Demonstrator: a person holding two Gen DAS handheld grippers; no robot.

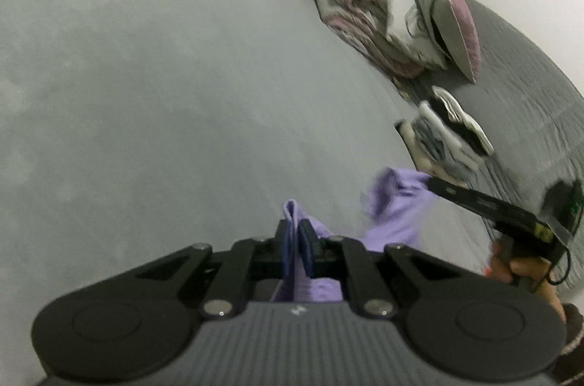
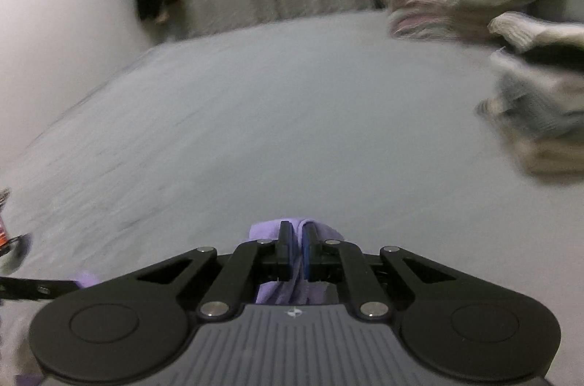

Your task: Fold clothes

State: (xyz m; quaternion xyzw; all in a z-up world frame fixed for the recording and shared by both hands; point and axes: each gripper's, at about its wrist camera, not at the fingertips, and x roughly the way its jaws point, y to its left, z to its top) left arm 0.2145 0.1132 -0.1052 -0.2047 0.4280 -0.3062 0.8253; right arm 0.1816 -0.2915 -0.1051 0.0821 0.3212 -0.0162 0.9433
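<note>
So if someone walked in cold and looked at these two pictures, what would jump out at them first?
The lilac garment stands out first: each claw, the left claw and the right claw, is shut on a bunch of it above the grey bed. Next comes the pile of grey, white and pink pillows and bedding at the bed's far side, with a smaller stack of folded clothes nearer the claws.

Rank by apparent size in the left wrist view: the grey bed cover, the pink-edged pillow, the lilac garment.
1. grey bed cover, by far the largest.
2. pink-edged pillow and lilac garment: similar; the garment is nearer and partly hidden behind the left tongs, so unranked.
</note>
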